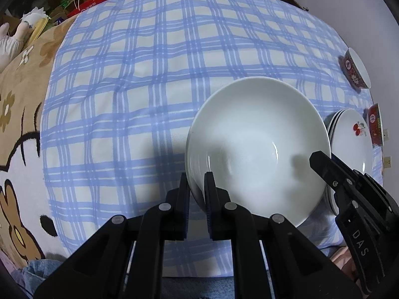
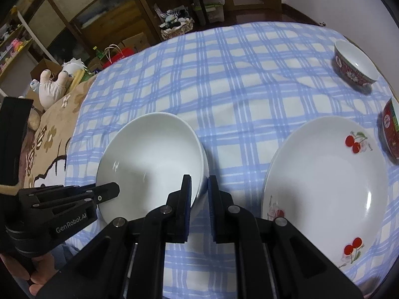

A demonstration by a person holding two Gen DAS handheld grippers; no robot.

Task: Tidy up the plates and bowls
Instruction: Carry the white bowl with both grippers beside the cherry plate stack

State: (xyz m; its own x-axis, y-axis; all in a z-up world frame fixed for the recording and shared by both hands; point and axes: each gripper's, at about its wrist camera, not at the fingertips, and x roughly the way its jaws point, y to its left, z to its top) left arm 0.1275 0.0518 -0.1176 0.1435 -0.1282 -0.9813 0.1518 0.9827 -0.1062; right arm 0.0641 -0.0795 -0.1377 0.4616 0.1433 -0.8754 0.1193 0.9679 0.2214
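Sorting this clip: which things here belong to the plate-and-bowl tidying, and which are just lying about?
Job: white bowl, gripped on opposite rims by left gripper and right gripper; cherry plate stack; two red patterned bowls.
Lying about: stuffed toy; red paper bag.

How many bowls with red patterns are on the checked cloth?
2. One red patterned bowl sits at the far right of the cloth. The other is nearer, just past the cherry plate, partly cut off by the picture's edge. More could be hidden out of view.
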